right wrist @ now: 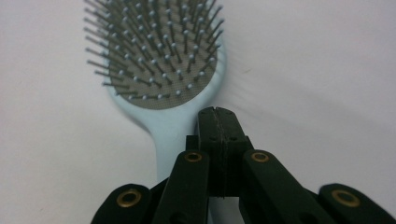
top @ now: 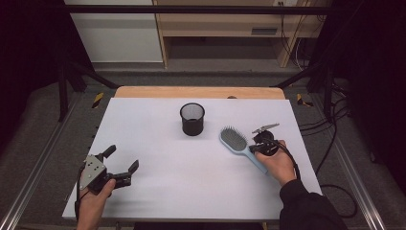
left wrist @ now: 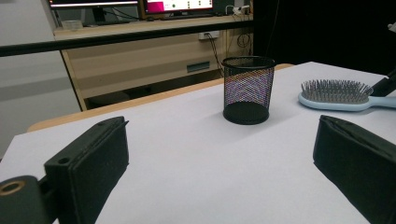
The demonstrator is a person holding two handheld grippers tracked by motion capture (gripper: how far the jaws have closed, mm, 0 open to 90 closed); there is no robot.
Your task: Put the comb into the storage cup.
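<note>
Right gripper (right wrist: 218, 116): closest to the lens in its own view, jaws pressed flat together with nothing between them, tips poised over the brush neck; whether they touch it, I can't tell.
Hairbrush (top: 238, 144): pale blue, bristles up, flat on the table just right of the mesh cup; head toward the cup, handle running back under the right hand (top: 277, 163).
Hidden: the handle's end disappears beneath the hand in the high view and behind the black linkage in the right gripper view.
Left gripper (top: 120, 165): well to the left of the cup and nearer the person, jaws spread wide, holding nothing.
Cut off: in the left gripper view both pads run off the bottom edge, and the brush handle leaves the right edge.
Mesh cup (top: 192, 119): black wire, upright, near the table's middle toward the far side; its inside is too dark to read.
Table (top: 158, 191): white matte top with a bare wooden strip past the cup.
Room: beyond the cup, a wooden desk with lit monitors, a black frame bar, cables, grey floor.
</note>
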